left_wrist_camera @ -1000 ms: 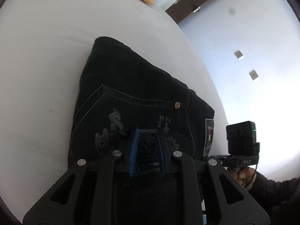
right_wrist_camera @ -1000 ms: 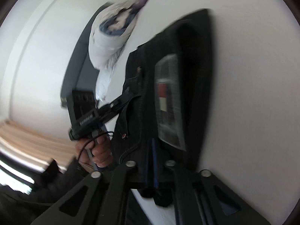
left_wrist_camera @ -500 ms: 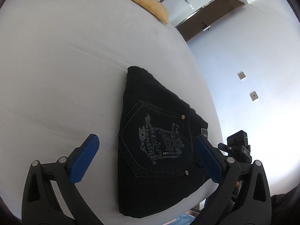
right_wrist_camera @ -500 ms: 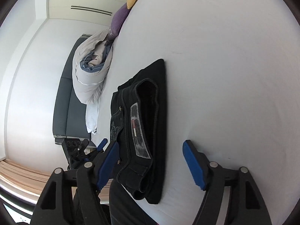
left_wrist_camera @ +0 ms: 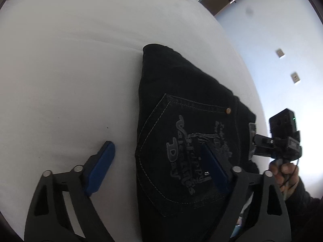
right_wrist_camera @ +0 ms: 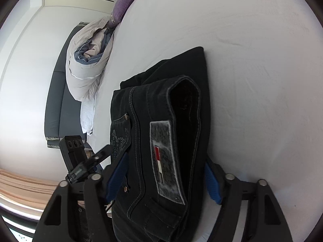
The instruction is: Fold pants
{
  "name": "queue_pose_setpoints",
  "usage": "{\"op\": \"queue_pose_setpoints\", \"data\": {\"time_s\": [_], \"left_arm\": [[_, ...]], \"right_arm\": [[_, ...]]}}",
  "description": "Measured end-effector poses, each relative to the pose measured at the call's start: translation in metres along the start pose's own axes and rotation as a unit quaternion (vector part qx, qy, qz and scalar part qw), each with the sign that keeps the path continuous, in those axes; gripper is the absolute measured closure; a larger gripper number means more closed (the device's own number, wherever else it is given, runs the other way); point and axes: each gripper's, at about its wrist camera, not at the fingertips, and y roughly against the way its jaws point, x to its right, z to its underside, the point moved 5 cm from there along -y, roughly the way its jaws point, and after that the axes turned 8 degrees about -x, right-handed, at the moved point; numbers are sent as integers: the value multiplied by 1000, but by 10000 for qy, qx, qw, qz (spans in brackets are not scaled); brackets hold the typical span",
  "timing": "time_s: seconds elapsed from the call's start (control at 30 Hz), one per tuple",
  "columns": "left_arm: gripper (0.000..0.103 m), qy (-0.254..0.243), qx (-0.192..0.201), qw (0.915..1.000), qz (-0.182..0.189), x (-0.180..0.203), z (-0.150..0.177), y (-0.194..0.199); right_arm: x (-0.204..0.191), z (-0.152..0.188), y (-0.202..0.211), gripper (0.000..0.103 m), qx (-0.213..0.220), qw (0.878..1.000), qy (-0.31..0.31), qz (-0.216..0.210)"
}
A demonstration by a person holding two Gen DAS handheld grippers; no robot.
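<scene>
Pants [left_wrist_camera: 181, 121] lie folded on bed [left_wrist_camera: 70, 70]. Left gripper [left_wrist_camera: 157, 165] & right gripper [right_wrist_camera: 161, 179] apart, jaws just been narrowing, straddling cloth w/o pinching; best to square edges gently.

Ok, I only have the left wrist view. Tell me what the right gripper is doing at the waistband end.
Observer: The right gripper straddles the waistband end of the folded pants. Its jaws have just been closing a little, with a pad on either side of the pants and no squeeze visible.
Operator: Report how the layers sit from there.
Observer: The under layer juts out beyond the waistband at the far end.
Operator: Say what else is over there.
Observer: A crumpled duvet lies at the edge of the bed, next to a purple cushion.
</scene>
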Motion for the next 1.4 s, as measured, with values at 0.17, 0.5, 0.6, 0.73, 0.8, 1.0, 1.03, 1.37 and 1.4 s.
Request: {"op": "queue_pose_setpoints", "data": {"time_s": [0.17,0.5,0.6,0.73,0.8,1.0,1.03,1.37,1.4], "left_arm": [[59,197,-201,9996,28,3,-6,-1],[78,171,-277,9992,-214,8,-11,3],[83,179,-199,9993,-243,8,-7,7],[84,156,-51,9996,-231,17,-9,17],[85,152,38,9997,-189,19,-11,26],[85,15,315,9995,-78,44,-38,39],[85,3,369,9993,-51,49,-46,39],[85,-273,311,9991,41,110,-128,-19],[85,-274,258,9993,75,118,-135,-31]], "right_arm": [[4,-5,-11,69,-45,9999,-98,22],[-18,-1,-7,83,230,9975,540,397],[-27,-1,-2,84,324,9959,710,454],[-43,0,7,85,416,9931,991,479],[-52,-1,15,85,489,9912,1140,464],[-70,-23,52,85,784,9852,1462,429],[-71,-29,58,85,824,9843,1498,443],[-20,-110,116,85,1229,9847,1179,360],[-10,-117,117,85,1222,9857,1112,339]]}}
